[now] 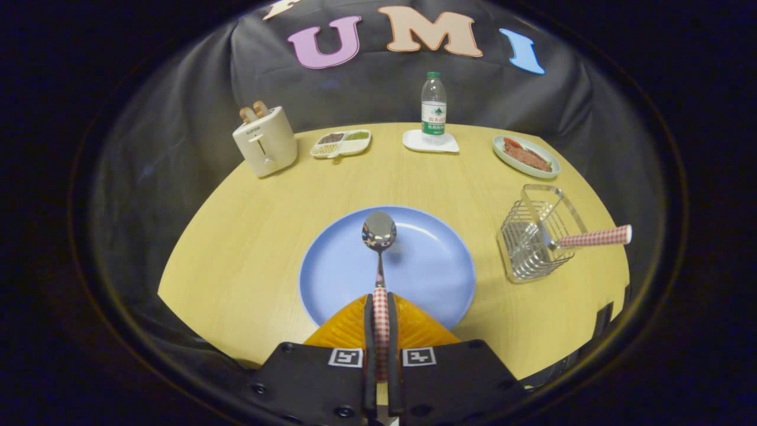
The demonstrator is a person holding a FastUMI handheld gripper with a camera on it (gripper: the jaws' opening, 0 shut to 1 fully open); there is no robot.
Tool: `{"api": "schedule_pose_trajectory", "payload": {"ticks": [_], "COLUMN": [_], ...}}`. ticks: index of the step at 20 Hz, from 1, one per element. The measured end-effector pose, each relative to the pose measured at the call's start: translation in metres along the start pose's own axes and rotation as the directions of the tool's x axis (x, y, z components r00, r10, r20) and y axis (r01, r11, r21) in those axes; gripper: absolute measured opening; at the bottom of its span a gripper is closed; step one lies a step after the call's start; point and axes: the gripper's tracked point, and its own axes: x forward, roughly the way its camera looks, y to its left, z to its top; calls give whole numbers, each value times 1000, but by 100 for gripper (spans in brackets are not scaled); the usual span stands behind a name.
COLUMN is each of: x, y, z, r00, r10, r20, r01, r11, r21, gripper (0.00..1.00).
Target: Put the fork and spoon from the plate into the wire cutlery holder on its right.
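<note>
Black cloth is closing off the back of the booth, and a pale wooden worktop (266, 236) is carrying everything. Fingers (381, 319) are pressing together on the checked handle of the spoon (379, 236), whose bowl is pointing out toward twelve o'clock over the blue plate (432, 266); whether it is resting on the plate or hanging just above cannot be told. At about two o'clock from the plate, well apart from it, the wire cutlery holder (535, 236) is standing with the fork (591, 238) already in it, its checked handle leaning out over the rim toward three o'clock.

That leaning handle is the main hazard — a spoon swinging across from the left could be knocking it and tipping the light holder, or the bowl could be catching on the near wire rim. The grip is sitting far back on a long handle, so the spoon could be pivoting or slipping between the fingers while being turned bowl-down.

Farther back, from ten to one o'clock, a toaster (265, 142), a divided dish of beans (341, 144), a water bottle (433, 106) on a white coaster (414, 142) and a plate of food (526, 157) are standing — clear of the likely path.
</note>
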Motion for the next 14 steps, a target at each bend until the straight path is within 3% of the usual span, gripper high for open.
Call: {"api": "schedule_pose_trajectory", "payload": {"ticks": [8,14], "x": [-71,-81], "y": [-56,-139], "z": [80,103], "r00": [999,988], "r10": [34,-47], "r20": [-5,-148], "r01": [-34,36], "r11": [999,996], "r21": [24,-80], "gripper": [10,10]}}
